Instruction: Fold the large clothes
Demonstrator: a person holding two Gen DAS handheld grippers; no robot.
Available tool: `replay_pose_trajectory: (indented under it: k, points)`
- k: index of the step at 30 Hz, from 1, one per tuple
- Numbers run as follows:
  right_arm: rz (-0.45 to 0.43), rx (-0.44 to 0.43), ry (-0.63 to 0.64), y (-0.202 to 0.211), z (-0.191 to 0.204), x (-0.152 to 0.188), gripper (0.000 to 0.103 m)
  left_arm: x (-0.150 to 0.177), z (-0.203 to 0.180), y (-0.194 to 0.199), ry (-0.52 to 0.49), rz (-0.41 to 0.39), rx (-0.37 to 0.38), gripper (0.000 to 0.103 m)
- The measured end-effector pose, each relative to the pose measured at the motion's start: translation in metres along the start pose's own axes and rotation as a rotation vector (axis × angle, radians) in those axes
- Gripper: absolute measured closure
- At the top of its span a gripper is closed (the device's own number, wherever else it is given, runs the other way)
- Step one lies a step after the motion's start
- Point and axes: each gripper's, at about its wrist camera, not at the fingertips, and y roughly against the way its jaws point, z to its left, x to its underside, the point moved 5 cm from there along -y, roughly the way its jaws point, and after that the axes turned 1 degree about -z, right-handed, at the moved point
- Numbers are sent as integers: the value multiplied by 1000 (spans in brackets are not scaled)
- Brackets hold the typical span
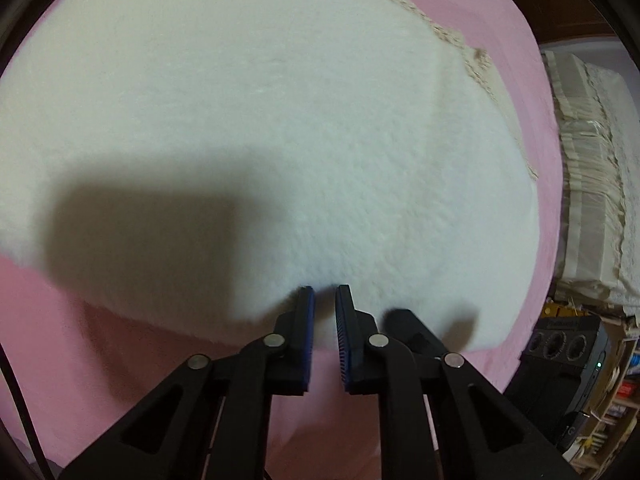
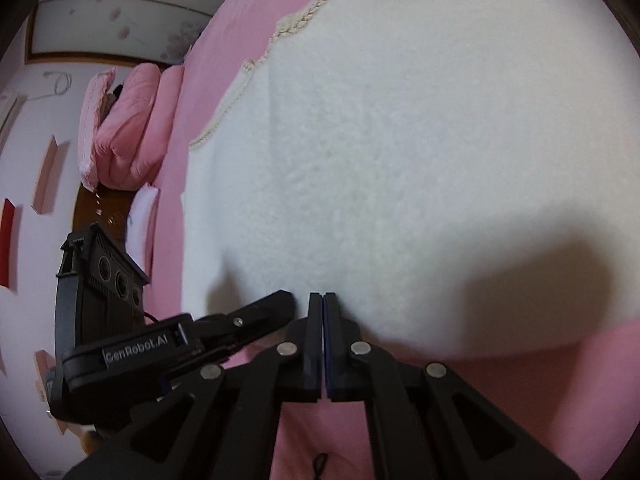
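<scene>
A large white fleecy garment (image 1: 280, 120) with a beige knitted edge (image 1: 472, 56) lies flat on a pink bedsheet (image 1: 120, 360). My left gripper (image 1: 325, 290) is open with a narrow gap, its tips at the garment's near edge, holding nothing. In the right wrist view the same garment (image 2: 420, 140) fills the frame. My right gripper (image 2: 323, 295) is shut with its pads together at the garment's near edge; no cloth shows between them. The left gripper (image 2: 286, 296) shows there just to the left, its tip touching the same edge.
Pink pillows and a folded pink quilt (image 2: 132, 136) lie at the head of the bed. A stack of folded pale linens (image 1: 592, 184) stands beside the bed, with a black device (image 1: 568, 356) and shelves (image 1: 624, 396) below it.
</scene>
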Motion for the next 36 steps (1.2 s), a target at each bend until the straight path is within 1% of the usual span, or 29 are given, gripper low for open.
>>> replay_pose_trajectory:
  k: [2,3,4,6,8,9,10,11,12,13,14,15,16,18,19,20,21,22,23,25,26,27,29,31,32,34,35,36]
  points:
    - [2,45,54,12,-8,-7,103,-5,10,3,-11,-32,-48,96]
    - [-13,119,87,22,-16,-13,103,-8,18,8,-17,-43,-62,97]
    - [-26,181,110,34,-27,-20,103,-10,27,14,-30,-56,-96,98]
    - [-29,232,100,57,-54,-31,103,-17,45,25,-49,-81,-184,98]
    - [-46,294,58,87,-91,-41,103,-25,76,41,-51,-126,-313,98]
    - [-57,321,52,98,-102,-43,103,-27,89,47,-36,-139,-343,98]
    - [-73,366,50,112,-114,-45,103,-30,106,54,-7,-152,-363,98]
    - [-90,436,58,128,-126,-47,103,-33,120,60,20,-163,-385,98]
    - [-102,494,68,136,-133,-48,103,-34,132,65,38,-176,-413,98]
    - [-114,545,78,145,-142,-47,103,-35,137,67,42,-181,-419,98]
    - [-119,567,78,153,-147,-46,103,-35,141,69,35,-181,-400,98]
    - [-122,555,66,155,-148,-44,103,-34,141,69,25,-179,-395,98]
    - [-132,551,50,157,-148,-43,103,-32,139,69,-2,-180,-407,98]
    - [-147,585,63,158,-142,-40,103,-24,126,67,-88,-179,-457,98]
    - [-168,605,87,158,-134,-38,103,-21,119,67,-113,-181,-452,97]
    - [-191,592,109,156,-124,-36,103,-15,108,66,-141,-187,-414,97]
    - [-214,553,134,153,-110,-31,103,-8,95,65,-162,-190,-348,97]
    - [-223,497,156,147,-95,-26,103,1,80,62,-182,-184,-264,97]
    - [-223,437,168,141,-86,-21,103,9,66,57,-197,-170,-185,97]
    - [-188,280,157,120,-63,-13,103,22,41,41,-225,-119,-73,97]
    - [-154,200,134,105,-55,-7,103,27,29,31,-236,-94,-34,97]
    - [-116,138,109,90,-47,-2,103,30,20,23,-242,-81,-13,97]
    - [-50,48,65,63,-34,6,103,31,3,8,-250,-59,34,97]
    - [-17,-2,39,40,-23,8,103,25,-9,-3,-258,-52,79,97]
    - [-14,-16,32,34,-22,8,103,25,-15,-7,-263,-51,99,98]
    - [-35,-41,18,21,-18,1,103,17,-24,-13,-261,-62,142,97]
    - [-46,-52,7,18,-19,-4,103,17,-22,-10,-252,-69,159,97]
    - [-56,-62,-12,16,-21,-10,103,9,-23,-11,-232,-90,181,97]
